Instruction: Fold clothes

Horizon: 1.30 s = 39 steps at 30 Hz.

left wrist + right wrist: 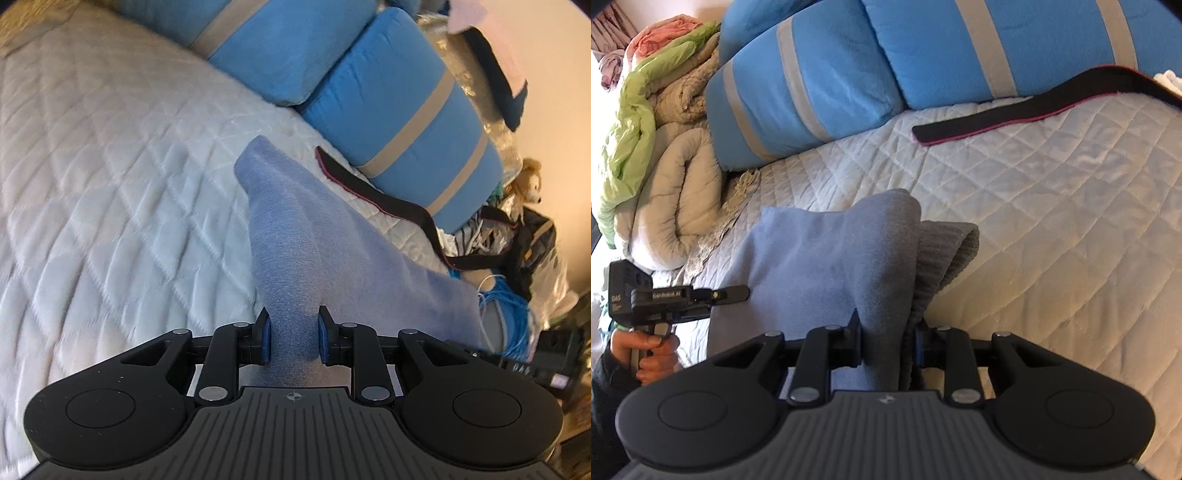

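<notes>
Soft lavender fleece garment (295,236), ribbed grey hem at one end, drapes up from the quilted white bed (110,166), pinched at frame bottom by both the left gripper (294,336) and right gripper (888,341).

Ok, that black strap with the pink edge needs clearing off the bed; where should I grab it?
Grip the black strap at its free rounded end, coming from above on the open quilt side. It lies flat there, while its other end runs along the blue pillows.
</notes>
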Available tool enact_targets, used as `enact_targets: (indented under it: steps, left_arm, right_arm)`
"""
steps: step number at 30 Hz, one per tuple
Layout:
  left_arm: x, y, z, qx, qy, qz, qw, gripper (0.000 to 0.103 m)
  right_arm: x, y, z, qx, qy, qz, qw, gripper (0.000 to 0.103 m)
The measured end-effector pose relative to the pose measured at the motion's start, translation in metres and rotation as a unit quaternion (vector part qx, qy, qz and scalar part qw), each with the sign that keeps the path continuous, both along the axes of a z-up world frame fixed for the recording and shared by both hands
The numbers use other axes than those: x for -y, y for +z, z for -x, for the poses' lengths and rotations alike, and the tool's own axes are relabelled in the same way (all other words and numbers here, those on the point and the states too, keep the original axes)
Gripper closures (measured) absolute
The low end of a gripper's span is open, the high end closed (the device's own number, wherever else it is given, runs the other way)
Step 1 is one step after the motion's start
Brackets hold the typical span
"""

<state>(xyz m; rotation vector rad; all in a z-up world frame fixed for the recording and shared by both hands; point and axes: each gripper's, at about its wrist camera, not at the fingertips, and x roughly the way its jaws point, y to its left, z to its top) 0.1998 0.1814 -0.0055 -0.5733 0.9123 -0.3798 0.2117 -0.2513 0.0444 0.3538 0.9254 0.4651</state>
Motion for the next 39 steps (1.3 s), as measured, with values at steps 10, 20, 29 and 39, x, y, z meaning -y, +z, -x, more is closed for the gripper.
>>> enact_targets:
  steps: [10,20,29,39]
  left_arm:
    - [0.009,0.016,-0.056,0.040,0.008,-0.009,0.9991,0.081]
    - [0.012,0.027,-0.112,0.059,0.028,-0.024,0.9976,0.081]
    - [0.025,-0.003,-0.141,0.032,0.018,-0.066,0.9972,0.081]
    - [0.023,-0.019,-0.150,0.025,0.021,-0.069,0.9970,0.081]
  right_arm:
    - [0.014,0.006,-0.054,0.020,-0.033,-0.006,0.999,0.077]
    - [0.013,0.007,-0.121,0.014,-0.059,-0.025,0.998,0.077]
    - [0.007,-0.015,-0.152,-0.002,-0.065,0.013,0.998,0.076]
    - [-0.005,-0.020,-0.156,0.018,-0.058,0.061,0.996,0.076]
